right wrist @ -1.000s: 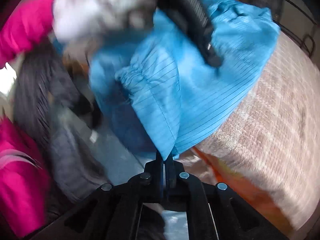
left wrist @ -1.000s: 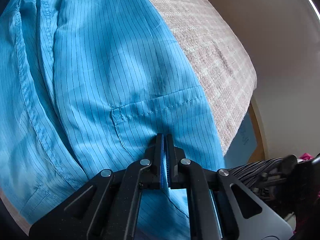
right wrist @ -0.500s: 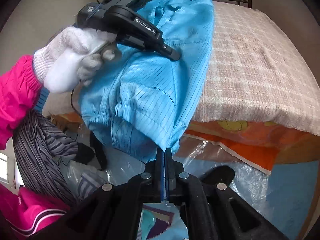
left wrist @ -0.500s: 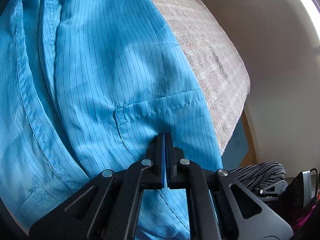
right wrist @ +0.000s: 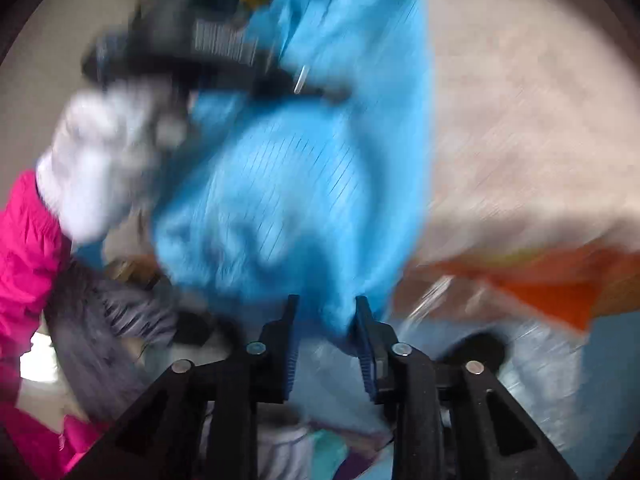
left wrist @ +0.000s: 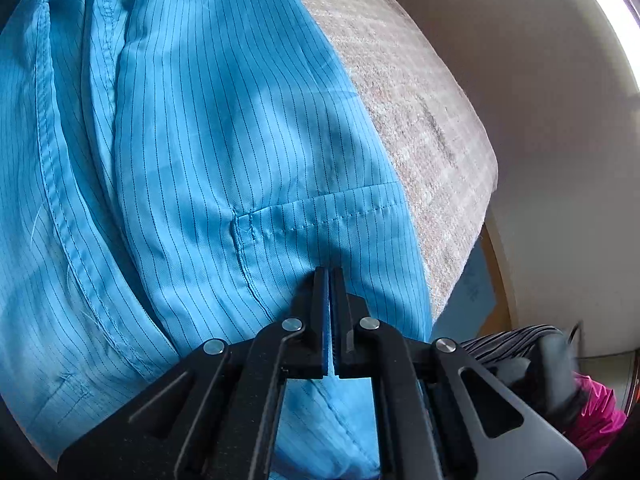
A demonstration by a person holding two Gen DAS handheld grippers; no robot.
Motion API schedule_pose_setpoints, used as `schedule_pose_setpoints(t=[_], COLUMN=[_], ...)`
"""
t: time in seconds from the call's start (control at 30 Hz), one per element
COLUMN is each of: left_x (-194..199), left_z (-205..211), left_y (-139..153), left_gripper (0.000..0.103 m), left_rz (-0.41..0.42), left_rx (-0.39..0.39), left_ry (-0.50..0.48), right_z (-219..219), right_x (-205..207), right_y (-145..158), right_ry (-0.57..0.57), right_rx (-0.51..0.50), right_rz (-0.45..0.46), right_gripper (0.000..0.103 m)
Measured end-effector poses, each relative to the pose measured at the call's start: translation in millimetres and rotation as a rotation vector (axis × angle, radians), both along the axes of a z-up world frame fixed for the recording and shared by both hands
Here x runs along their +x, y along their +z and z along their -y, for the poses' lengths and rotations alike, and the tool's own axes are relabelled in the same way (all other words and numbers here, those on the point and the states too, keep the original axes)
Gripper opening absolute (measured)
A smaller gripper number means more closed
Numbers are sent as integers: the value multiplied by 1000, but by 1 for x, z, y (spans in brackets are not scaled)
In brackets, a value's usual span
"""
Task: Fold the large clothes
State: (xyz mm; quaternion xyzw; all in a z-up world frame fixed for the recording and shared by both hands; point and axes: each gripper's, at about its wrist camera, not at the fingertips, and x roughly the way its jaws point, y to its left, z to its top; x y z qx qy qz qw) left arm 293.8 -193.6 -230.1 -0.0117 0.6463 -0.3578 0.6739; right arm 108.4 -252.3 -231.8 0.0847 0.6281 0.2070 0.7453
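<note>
The blue pinstriped garment (left wrist: pixel 224 152) lies draped over a bed covered with a beige woven blanket (left wrist: pixel 432 128), its lower part hanging off the near edge of the mattress. The left gripper (left wrist: pixel 330 276) is clamped tight on the garment's cloth just below a stitched pocket seam (left wrist: pixel 320 216), a thin strip of blue pinched between its two black fingers. To the left of the pocket panel run long folds and a double-stitched placket, and the blanket shows bare along the garment's right side. In the right wrist view, which is heavily blurred, the right gripper (right wrist: pixel 326 308) has its fingers spread apart, with a hanging end of the garment (right wrist: pixel 296 184) lying in the gap between the blue ribbed pads (right wrist: pixel 366 352); whether the cloth touches them I cannot tell. That same view shows the left gripper's dark body (right wrist: pixel 208 56) pressed to the garment higher up, held by a white-gloved hand (right wrist: pixel 104 156) in a pink sleeve (right wrist: pixel 28 248). An orange sheet (right wrist: pixel 552 292) shows beneath the blanket's edge, and grey striped fabric (right wrist: pixel 104 328) sits at the lower left
</note>
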Motion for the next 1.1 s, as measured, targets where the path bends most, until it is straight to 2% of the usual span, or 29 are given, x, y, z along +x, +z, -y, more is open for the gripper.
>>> schedule_pose_setpoints(t=[0.03, 0.1, 0.17, 0.23, 0.3, 0.37, 0.43, 0.47, 0.53, 0.6, 0.7, 0.73, 0.8, 0.87, 0.9, 0.93, 1.0, 1.1], left_x=[0, -2, -7, -15, -28, -42, -52, -55, -54, -54, -53, -53, -51, -50, -50, -49, -47, -43], left_z=[-2, -3, -4, -10, -21, -26, -26, -26, -26, -28, -36, -38, -46, -48, -48, -50, -54, -71], left_y=[1, 3, 11, 25, 39, 46, 44, 41, 37, 33, 32, 31, 34, 35, 36, 36, 37, 43], left_gripper=[4, 4, 4, 4, 4, 4, 4, 4, 4, 4, 4, 4, 4, 4, 4, 4, 4, 4], left_rz=[2, 16, 51, 91, 100, 120, 131, 128, 121, 112, 110, 108, 111, 116, 116, 115, 111, 102], left_rx=[1, 10, 17, 3, -59, -59, -28, -13, 5, 7, 18, 23, 25, 31, 31, 31, 32, 16], left_ry=[-2, -3, -6, -4, 7, -3, -21, -28, -21, -9, 9, 12, 14, 11, 10, 8, 9, 26], right_z=[-8, -5, 15, 49, 76, 87, 81, 76, 66, 54, 41, 39, 30, 24, 22, 21, 16, -3], right_x=[-5, -16, -18, -17, -8, 6, 15, 20, 25, 27, 26, 23, 10, -3, -8, -14, -25, -38], right_y=[-2, 6, 24, 43, 45, 37, 24, 13, -3, -14, -34, -39, -40, -25, -13, 1, 23, 29], right_ry=[55, 71, 33, -31, -108, -145, -102, -86, -75, -53, -41, -14, 69, 126, 142, 160, 215, 364], right_rx=[-15, 16, 43, 56, 88, 96, 39, 32, 92, 97, 68, 40, -65, -120, -125, -134, -164, -280], right_rz=[-7, 5, 58, 113, 111, 97, 76, 35, -26, -49, -110, -137, -122, -42, 14, 92, 237, 337], right_gripper=[21, 21, 26, 40, 46, 45, 40, 39, 39, 37, 6, 1, 1, 6, 12, 33, 50, 49])
